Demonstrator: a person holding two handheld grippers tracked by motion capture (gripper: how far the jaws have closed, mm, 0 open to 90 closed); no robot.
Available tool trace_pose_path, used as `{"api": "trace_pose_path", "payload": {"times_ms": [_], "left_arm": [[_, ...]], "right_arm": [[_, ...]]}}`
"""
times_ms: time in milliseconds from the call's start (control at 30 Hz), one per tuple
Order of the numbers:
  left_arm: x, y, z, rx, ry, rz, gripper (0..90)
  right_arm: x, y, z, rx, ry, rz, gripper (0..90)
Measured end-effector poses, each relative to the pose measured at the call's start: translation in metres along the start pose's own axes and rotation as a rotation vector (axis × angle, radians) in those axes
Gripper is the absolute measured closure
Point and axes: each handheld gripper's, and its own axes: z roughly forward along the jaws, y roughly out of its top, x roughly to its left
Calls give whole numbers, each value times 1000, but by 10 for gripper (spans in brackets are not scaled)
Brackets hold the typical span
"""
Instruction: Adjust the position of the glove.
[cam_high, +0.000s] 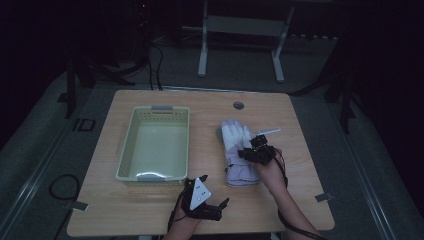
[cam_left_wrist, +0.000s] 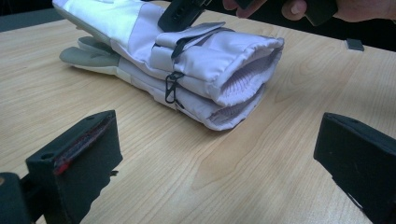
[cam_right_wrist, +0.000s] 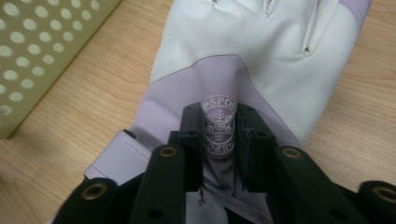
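High view shows a light wooden bench (cam_high: 150, 210) with a pale lilac and white padded winter glove (cam_high: 235, 150) lying flat at about 3 o'clock from the bench centre, its fingers pointing toward 12 o'clock. The glove is really a pair, one stacked on the other (the left gripper view shows the two cuffs (cam_left_wrist: 233, 88) on top of each other, joined by a small black clip (cam_left_wrist: 172, 88)). The right claw (cam_high: 252, 150) stands on the back of the upper glove; in the right gripper view its jaws are narrow and pinch a fold of lilac fabric with a round snowflake logo (cam_right_wrist: 218, 126) between them. The left claw (cam_high: 210, 205) rests low at 6 o'clock, its jaws wide and holding nothing, well apart from the glove. A pale green perforated plastic basket (cam_high: 130, 145) sits at 9 o'clock.
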Motion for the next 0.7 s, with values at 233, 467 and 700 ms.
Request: {"api": "trace_pose_path", "payload": {"times_ms": [233, 467, 700], "left_arm": [[0, 0, 0, 0, -3, -1, 9], [1, 0, 0, 1, -5, -2, 9], [0, 0, 1, 5, 2, -2, 9]], "right_arm": [[2, 0, -8, -37, 20, -13, 574], [2, 0, -24, -93, 48, -52, 344], [-6, -5, -39, -164, 93, -69, 203]]}}
